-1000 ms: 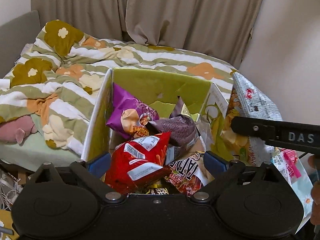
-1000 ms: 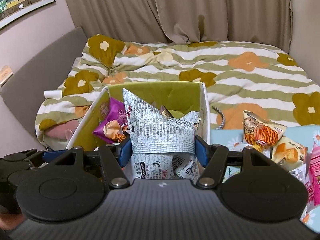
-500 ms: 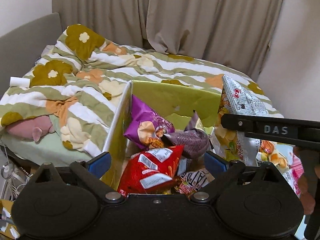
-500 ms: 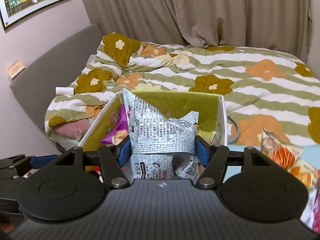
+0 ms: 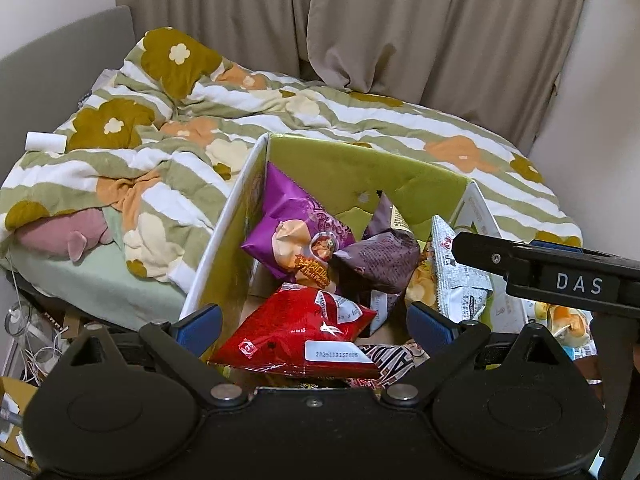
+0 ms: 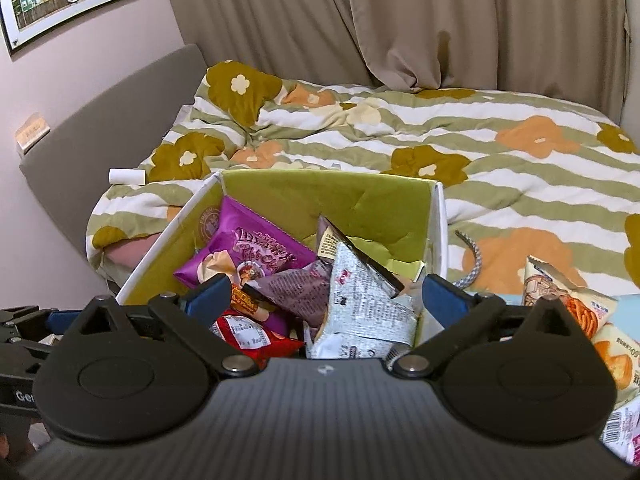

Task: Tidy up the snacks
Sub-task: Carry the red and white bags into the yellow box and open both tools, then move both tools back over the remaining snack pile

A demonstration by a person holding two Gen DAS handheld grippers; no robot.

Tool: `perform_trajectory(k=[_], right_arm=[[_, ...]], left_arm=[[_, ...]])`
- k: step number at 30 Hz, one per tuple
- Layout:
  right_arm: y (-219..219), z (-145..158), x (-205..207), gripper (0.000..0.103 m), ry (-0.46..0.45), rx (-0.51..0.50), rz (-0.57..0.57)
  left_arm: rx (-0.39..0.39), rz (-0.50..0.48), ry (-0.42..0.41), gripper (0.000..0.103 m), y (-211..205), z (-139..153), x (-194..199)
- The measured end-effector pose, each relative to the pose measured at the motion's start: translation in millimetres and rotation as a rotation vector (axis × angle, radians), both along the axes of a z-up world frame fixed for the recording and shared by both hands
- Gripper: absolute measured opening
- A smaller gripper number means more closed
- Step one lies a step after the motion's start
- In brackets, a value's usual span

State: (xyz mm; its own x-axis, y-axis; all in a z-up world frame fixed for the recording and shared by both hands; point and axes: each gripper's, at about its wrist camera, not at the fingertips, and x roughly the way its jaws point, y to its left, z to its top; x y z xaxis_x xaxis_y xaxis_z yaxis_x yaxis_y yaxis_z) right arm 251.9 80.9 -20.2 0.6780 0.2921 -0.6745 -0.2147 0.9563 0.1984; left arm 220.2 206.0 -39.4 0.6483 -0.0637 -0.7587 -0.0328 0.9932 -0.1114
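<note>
A cardboard box (image 6: 332, 196) with a green lining stands at the bed's edge and holds several snack bags. My right gripper (image 6: 326, 296) hangs over its near right corner with its jaws opening. The silver printed bag (image 6: 360, 312) lies loose between the fingers inside the box, and neither pad touches it. It leans against a dark purple bag (image 6: 296, 288), with a bright purple bag (image 6: 248, 248) behind. My left gripper (image 5: 316, 322) is open above the red bag (image 5: 296, 336), not pressing it. The silver bag (image 5: 456, 284) also shows in the left wrist view by the box's right wall.
A striped floral quilt (image 6: 480, 152) covers the bed behind the box. Several loose snack bags (image 6: 568, 304) lie to the right of the box. A pink plush toy (image 5: 68, 232) and white cables (image 5: 24, 332) sit at the left. Curtains (image 6: 400, 20) hang behind.
The right gripper's jaws went from shut on the silver bag to wide apart, and the bag dropped lower into the box. The right gripper drew nearer to the box.
</note>
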Motion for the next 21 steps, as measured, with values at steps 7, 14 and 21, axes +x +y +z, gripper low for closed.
perform_trajectory(k=[7, 14, 21], right_arm=[[-4, 8, -14, 0.103, -0.012, 0.018, 0.005], [1, 28, -38, 0.103, -0.041, 0.003, 0.006], [-7, 47, -70, 0.103, -0.089, 0.013, -0.053]], left_arm=[[0.006, 0.0, -0.035, 0.1, -2, 12, -11], [0.011, -0.018, -0.082, 0.1, -3, 27, -29], [0.019, -0.08, -0.14, 0.1, -8, 44, -51]])
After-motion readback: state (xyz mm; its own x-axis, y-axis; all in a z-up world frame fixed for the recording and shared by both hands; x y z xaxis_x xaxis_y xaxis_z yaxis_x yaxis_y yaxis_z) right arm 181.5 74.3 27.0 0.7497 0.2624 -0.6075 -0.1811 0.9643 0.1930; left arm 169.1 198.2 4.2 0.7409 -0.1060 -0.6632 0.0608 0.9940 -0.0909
